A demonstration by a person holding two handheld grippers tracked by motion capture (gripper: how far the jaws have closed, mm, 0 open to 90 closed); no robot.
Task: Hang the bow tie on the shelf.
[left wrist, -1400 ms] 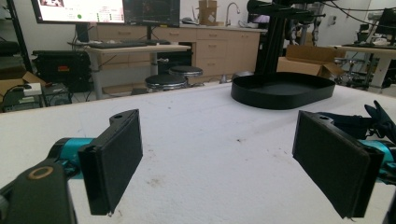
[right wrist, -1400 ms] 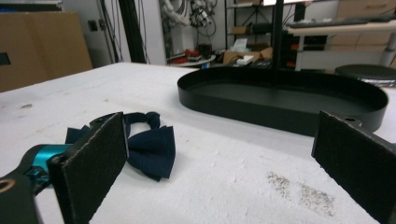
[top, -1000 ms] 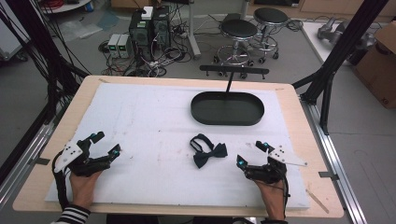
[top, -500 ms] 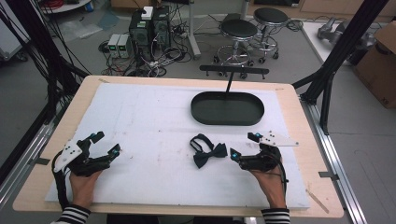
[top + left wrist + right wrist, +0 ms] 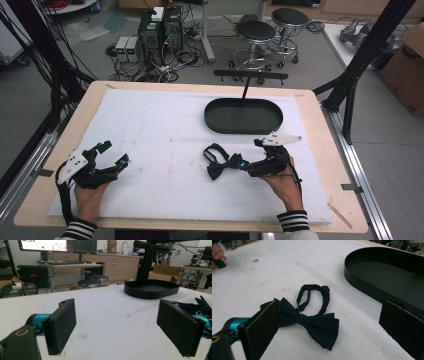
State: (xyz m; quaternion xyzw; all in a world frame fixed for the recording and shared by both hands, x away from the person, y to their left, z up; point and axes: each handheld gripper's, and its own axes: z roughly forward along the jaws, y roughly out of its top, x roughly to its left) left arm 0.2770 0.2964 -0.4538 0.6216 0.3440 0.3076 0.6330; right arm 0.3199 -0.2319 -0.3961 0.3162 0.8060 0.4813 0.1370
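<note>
Two grippers sit low on the white sheet (image 5: 165,150), one in each of the person's hands. The right gripper (image 5: 250,157) has its jaws apart, and its own view brings out what the high view cannot: the near wing of the dark bow tie (image 5: 309,323) runs in behind the left jaw's pad, while the other wing lies in the gap between the jaws, well short of the right pad. Whether the pad touches the cloth I cannot tell. The tie's strap loops away ahead of the jaws, flat on the sheet.

The left gripper (image 5: 111,156) also stands with jaws apart, nothing between them, bare sheet ahead in its own view. The tie lies well off to its right.

Beyond the right gripper and just past the tie sits the black oval tray (image 5: 243,116), its wall close behind the right jaw in the right gripper view. Past it the sheet ends near the table's far edge (image 5: 200,85); stools (image 5: 255,32) and computer boxes (image 5: 160,30) stand on the floor beyond.
</note>
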